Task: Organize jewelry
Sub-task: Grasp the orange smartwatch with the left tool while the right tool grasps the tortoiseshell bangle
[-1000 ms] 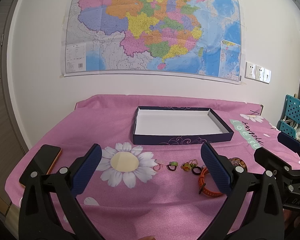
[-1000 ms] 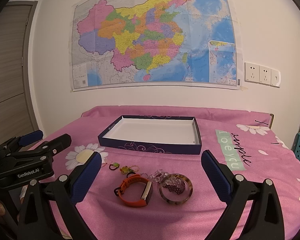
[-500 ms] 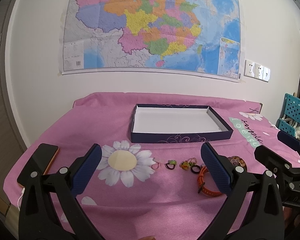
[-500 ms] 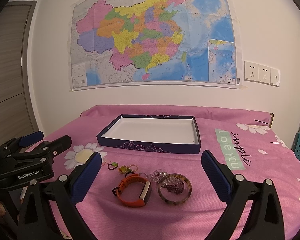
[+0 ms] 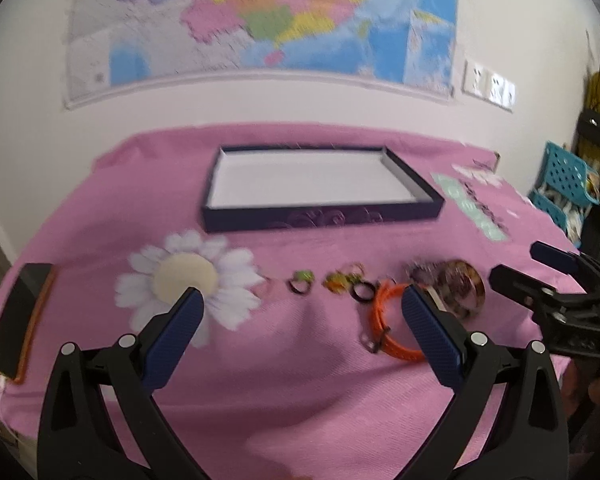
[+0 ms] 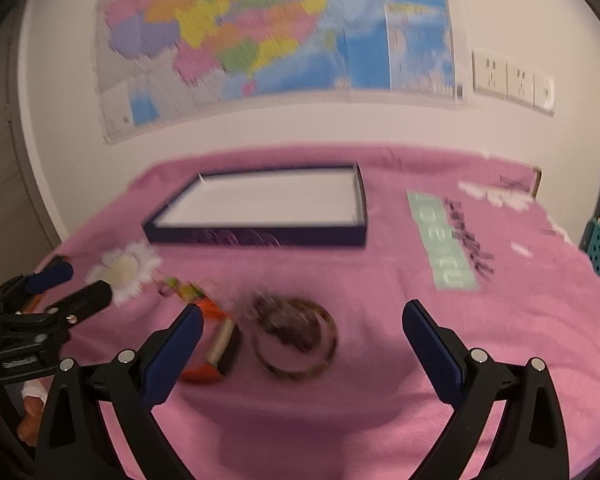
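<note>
Lying in a loose row on the pink cloth [image 5: 300, 380], the jewelry is sitting in front of the dark-walled tray [image 5: 320, 216], well apart from it. From the left wrist view, a green ring [image 5: 301, 281] is resting beside a small cluster of rings [image 5: 350, 283], then an orange watch [image 5: 388, 326], then a brown bangle [image 5: 462, 286] with purple beads [image 5: 424, 272] just beside it. The tray's white floor is showing bare.

The left gripper [image 5: 302, 312] is hovering over the cloth near the rings, jaws spread wide and holding nothing. The right gripper [image 6: 302, 330] is hanging above the bangle and watch, jaws likewise wide apart and carrying nothing. Both views are blurring.

A phone [image 5: 20, 328] is lying at the cloth's left edge, and a map [image 5: 268, 16] is hanging on the wall behind.
</note>
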